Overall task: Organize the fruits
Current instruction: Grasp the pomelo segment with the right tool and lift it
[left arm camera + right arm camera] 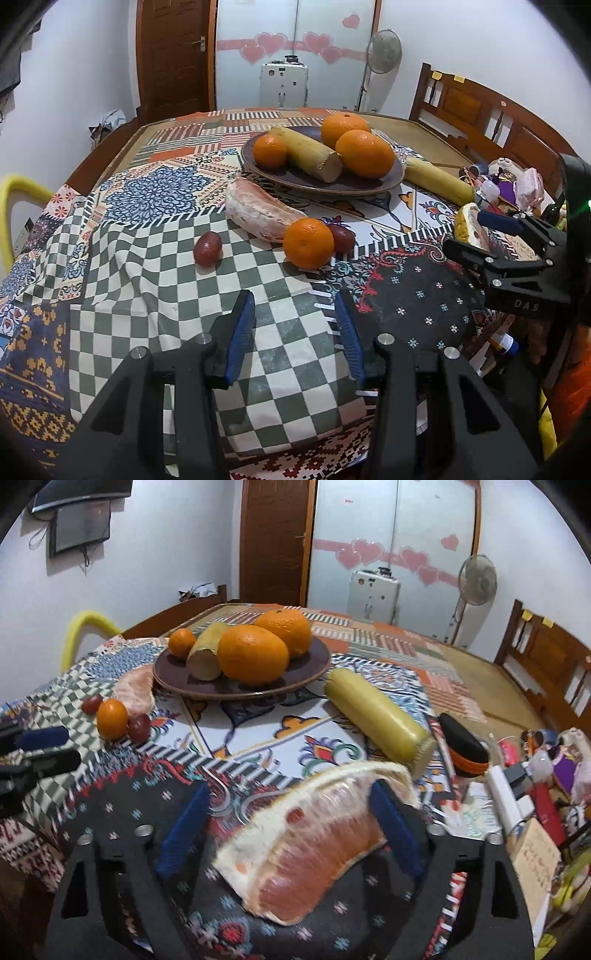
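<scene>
A brown plate (369, 188) holds two large oranges (365, 153), a small orange (270, 150) and a yellow cane piece (310, 155). In front of it on the cloth lie a pomelo wedge (258, 210), a small orange (308, 242) and two red fruits (208, 248). My left gripper (295, 317) hovers open over the checkered cloth, nothing between its fingers. My right gripper (290, 790) stands open around a second pomelo wedge (306, 849); the right pad is against its rind, the left pad is apart from it. A second cane piece (380, 720) lies to the right of the plate.
A black and orange case (463, 747), a white box, bottles and small clutter crowd the table's right edge. A wooden bench stands to the right. A yellow chair back (14, 199) rises at the left. A door, a fan and a white appliance stand behind.
</scene>
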Motion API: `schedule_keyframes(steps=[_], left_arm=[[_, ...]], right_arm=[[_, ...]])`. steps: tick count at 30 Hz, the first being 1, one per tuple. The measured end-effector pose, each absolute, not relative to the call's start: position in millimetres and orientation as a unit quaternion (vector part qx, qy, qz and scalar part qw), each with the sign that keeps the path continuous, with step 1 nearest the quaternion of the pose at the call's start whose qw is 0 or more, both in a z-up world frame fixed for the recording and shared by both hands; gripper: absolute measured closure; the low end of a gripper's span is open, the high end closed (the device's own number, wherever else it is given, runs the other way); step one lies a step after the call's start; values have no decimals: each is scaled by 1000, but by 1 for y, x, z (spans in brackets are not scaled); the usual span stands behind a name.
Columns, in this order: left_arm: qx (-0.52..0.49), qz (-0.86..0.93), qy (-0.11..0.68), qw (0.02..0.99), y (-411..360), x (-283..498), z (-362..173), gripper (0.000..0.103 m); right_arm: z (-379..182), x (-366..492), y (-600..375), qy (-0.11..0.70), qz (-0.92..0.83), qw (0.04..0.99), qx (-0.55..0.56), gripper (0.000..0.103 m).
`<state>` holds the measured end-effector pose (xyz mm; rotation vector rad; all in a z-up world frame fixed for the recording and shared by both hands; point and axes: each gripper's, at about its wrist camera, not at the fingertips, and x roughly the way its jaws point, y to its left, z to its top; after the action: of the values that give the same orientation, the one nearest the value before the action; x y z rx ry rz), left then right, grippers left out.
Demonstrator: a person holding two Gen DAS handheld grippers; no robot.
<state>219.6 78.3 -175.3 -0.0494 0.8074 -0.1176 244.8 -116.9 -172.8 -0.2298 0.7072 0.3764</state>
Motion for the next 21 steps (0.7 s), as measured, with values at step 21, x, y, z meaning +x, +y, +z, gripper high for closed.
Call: schedule_keyframes(steps=[21], left_arm=[[-12,-50,386,921,58,258,-175,64]], right_arm=[[-178,250,-146,379,201,903,-34,21]])
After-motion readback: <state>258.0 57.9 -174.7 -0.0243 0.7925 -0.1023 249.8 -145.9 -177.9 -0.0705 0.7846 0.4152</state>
